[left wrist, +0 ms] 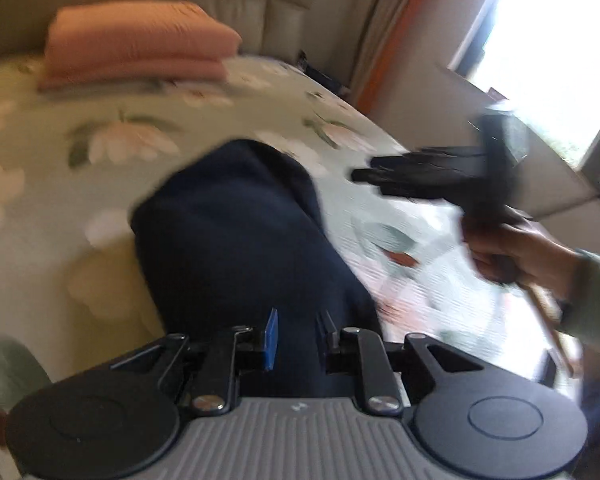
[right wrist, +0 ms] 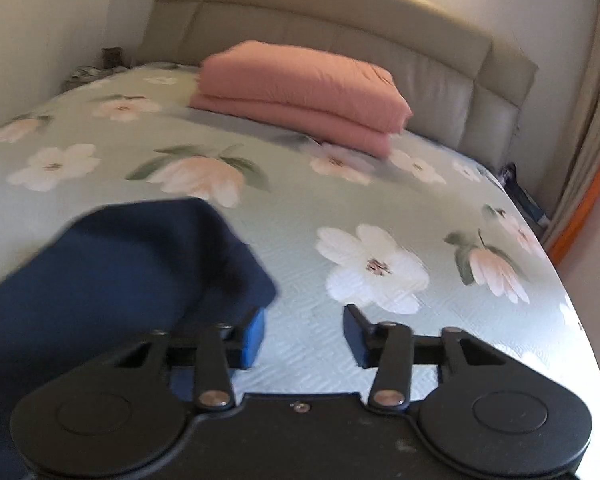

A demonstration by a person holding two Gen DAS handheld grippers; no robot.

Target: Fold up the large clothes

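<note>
- The bed point(right wrist: 340, 208), with its pale green flowered cover, fills both views, and a padded beige headboard point(right wrist: 340, 28) stands at its far end.
- A folded pink blanket point(right wrist: 300, 92) lies on the cover just in front of the headboard.
- A dark navy garment point(left wrist: 236, 240) lies bunched on the cover, well short of the blanket; in the right wrist view it sits at the lower left.
- The left gripper point(left wrist: 298, 340) hangs over the near end of the garment, jaws apart with dark cloth showing in the gap; whether they pinch it I cannot tell.
- The right gripper point(right wrist: 304, 332) is released, jaws wide over bare cover, its left finger touching or just beside the garment's edge.
- The left wrist view shows it blurred, held in a hand point(left wrist: 512, 252).
</note>
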